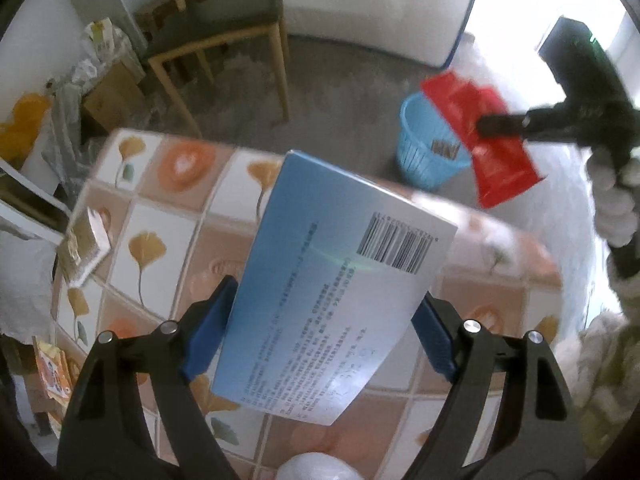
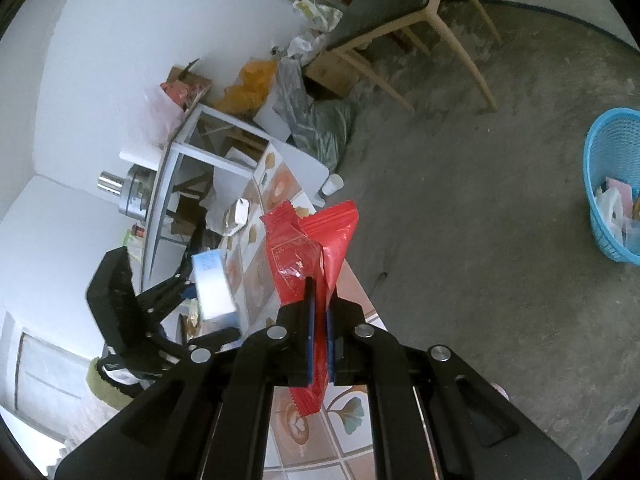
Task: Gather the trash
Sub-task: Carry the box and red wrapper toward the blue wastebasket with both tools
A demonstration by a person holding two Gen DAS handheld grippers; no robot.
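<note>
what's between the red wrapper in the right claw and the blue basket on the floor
Only bare grey concrete floor. The right wrist view shows the red wrapper, pinched in the right claw, and the blue basket with nothing lying between them.

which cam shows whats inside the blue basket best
The right wrist view: it looks down into the blue basket, showing white and pink scraps lying inside. The left wrist view catches the basket mostly from the side, blurred, partly hidden behind the red wrapper, with only some brownish contents visible.
</note>
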